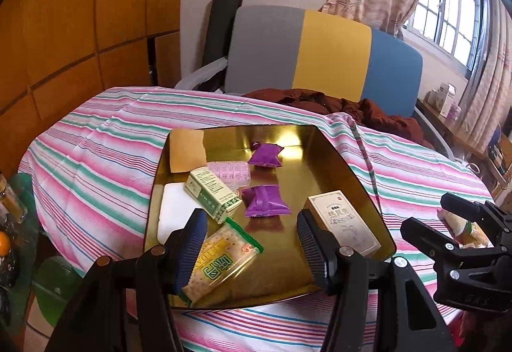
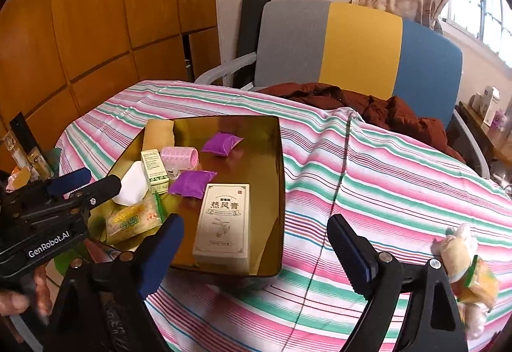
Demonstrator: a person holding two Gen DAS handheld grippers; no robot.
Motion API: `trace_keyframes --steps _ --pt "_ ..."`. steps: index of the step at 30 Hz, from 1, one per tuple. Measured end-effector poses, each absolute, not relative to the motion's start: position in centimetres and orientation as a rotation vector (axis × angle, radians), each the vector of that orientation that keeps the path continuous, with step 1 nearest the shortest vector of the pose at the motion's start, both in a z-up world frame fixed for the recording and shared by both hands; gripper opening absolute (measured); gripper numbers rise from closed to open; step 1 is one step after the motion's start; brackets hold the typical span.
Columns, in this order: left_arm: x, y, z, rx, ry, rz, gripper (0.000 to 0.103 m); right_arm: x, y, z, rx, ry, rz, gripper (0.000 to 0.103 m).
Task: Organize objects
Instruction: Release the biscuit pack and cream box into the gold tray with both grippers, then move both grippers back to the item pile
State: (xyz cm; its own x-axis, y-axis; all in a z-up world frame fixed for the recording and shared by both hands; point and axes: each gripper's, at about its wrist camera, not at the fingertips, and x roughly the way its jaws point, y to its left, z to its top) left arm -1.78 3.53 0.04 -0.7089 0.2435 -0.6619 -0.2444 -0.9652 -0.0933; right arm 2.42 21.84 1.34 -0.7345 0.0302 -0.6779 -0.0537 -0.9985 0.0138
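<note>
**Both grippers parted above the gold tray, last snacks lying off to the right**

Left gripper (image 1: pixel 252 243) sits closest to its lens, jaws spread apart and gripping nothing, poised over the near edge of the gold tray (image 1: pixel 352 169). Taking that tray as the landmark: it rests on the striped tablecloth (image 1: pixel 96 160), the largest surface in view, with a grey, yellow and blue chair (image 1: pixel 320 54) beyond its far side.

Inside the tray, along its right wall, lies the cream box (image 2: pixel 224 224); at its near-left corner the cracker packet (image 1: pixel 220 259), with a white pad (image 1: pixel 174 211) just behind it. Toward the tray's middle sit the green-and-white box (image 1: pixel 212 193), a pink hair roller (image 2: pixel 180 156) and two purple sachets (image 1: pixel 265 200). A tan roll (image 1: pixel 187 150) fills the far-left corner.

Right gripper (image 2: pixel 256 251) hangs beyond the tray's near-right corner, likewise released and holding nothing. Still outside the tray, well to its right on the cloth, lie the wrapped snacks (image 2: pixel 470 275), their long axis apparently running roughly toward and away from the camera. They sit right of the right jaws, so the right hand is plainly nearer; I judge it must swing rightward and turn to close across them.
</note>
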Motion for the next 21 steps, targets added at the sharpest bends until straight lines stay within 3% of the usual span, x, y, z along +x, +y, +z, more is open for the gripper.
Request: trace_keyframes --steps 21 --pt "-1.1 9.8 1.1 -0.927 0.104 2.439 0.059 6.0 32.4 -0.2 -1.163 0.191 2.629 0.094"
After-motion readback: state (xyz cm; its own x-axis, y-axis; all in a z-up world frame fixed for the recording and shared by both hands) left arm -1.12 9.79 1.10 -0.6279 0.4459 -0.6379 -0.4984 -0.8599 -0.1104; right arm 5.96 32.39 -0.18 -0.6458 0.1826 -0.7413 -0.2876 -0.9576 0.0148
